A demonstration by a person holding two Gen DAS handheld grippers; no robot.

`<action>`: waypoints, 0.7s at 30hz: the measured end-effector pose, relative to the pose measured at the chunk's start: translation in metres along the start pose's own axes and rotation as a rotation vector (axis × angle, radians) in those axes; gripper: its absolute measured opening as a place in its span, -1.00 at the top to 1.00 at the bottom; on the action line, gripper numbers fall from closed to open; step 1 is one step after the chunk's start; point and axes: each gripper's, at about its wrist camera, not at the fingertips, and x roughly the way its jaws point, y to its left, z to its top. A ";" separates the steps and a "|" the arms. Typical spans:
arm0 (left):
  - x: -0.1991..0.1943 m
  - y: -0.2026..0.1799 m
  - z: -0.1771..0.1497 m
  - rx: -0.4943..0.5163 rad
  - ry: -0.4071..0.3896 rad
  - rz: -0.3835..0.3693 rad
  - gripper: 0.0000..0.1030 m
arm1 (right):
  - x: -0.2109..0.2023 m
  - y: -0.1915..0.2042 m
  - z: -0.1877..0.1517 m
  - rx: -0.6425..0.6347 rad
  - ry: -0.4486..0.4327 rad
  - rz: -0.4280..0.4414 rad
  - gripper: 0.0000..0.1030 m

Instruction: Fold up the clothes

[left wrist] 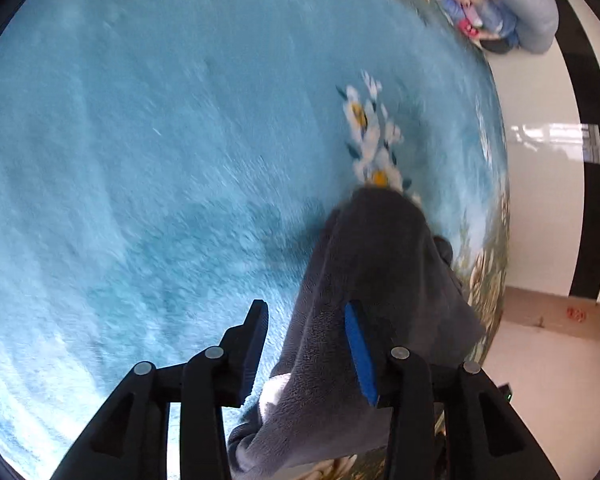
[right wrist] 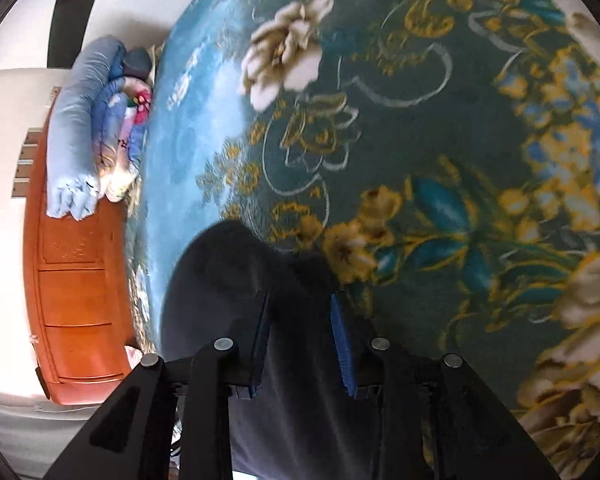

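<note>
A dark grey fleece garment (left wrist: 372, 264) hangs bunched above the blue blanket and casts a shadow to its left. My left gripper (left wrist: 308, 312) is open. The cloth lies between its fingers and behind the right blue pad (left wrist: 360, 352), while the left finger stands apart from it. In the right wrist view the same garment (right wrist: 228, 272) looks almost black and fills the gap between the fingers. My right gripper (right wrist: 300, 300) is shut on a thick fold of it, above the floral part of the blanket.
A plush blanket covers the bed, plain blue (left wrist: 140, 140) on one side and dark floral (right wrist: 440, 140) on the other. Folded blue quilts and pillows (right wrist: 80, 120) are piled at the bed's end by an orange wooden headboard (right wrist: 76, 300). Pale floor (left wrist: 540, 380) lies beyond the bed edge.
</note>
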 end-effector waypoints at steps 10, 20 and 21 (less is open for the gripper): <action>0.026 0.000 0.000 0.112 0.032 0.162 0.20 | 0.018 0.028 0.010 -0.046 -0.032 -0.034 0.14; 0.010 -0.024 -0.011 0.246 -0.085 0.152 0.81 | -0.001 0.066 0.010 -0.206 -0.069 -0.051 0.88; 0.001 -0.034 -0.012 0.272 -0.111 0.109 0.82 | -0.007 0.072 0.010 -0.225 -0.082 -0.033 0.89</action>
